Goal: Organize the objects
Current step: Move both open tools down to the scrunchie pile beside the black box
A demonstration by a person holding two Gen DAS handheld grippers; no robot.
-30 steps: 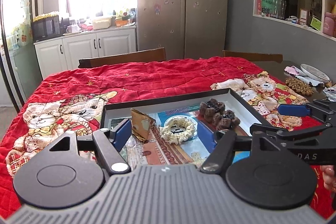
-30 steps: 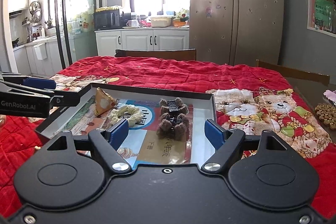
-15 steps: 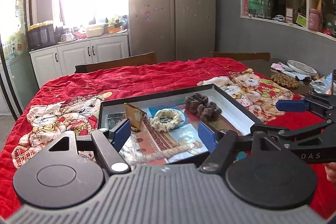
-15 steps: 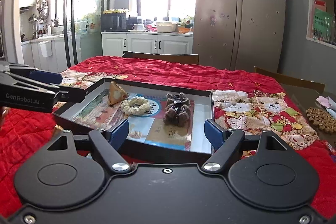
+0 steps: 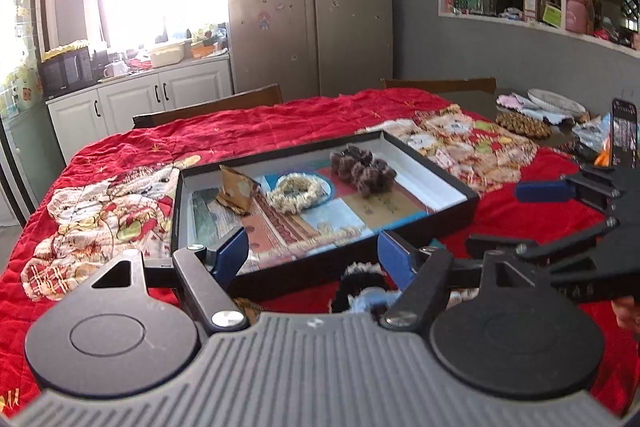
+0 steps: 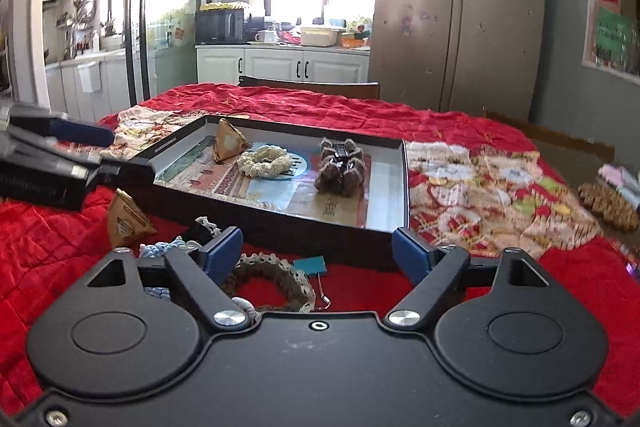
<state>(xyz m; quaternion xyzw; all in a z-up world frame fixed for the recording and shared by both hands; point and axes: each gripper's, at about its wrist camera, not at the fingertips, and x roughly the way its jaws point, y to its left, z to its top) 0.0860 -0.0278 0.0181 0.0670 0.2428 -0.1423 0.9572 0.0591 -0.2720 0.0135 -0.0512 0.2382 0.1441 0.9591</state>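
While both tools gape empty, right widening | black tray (image 6: 404,187): brown scrunchie (image 6: 340,169), cream scrunchie (image 6: 266,159)

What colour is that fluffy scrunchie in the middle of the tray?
Cream scrunchie; clearest in the right wrist view.

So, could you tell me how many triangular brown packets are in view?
2. One triangular packet stands inside the black tray at its far left; the other packet lies on the red cloth outside the tray's near left edge. The grippers may hide more.
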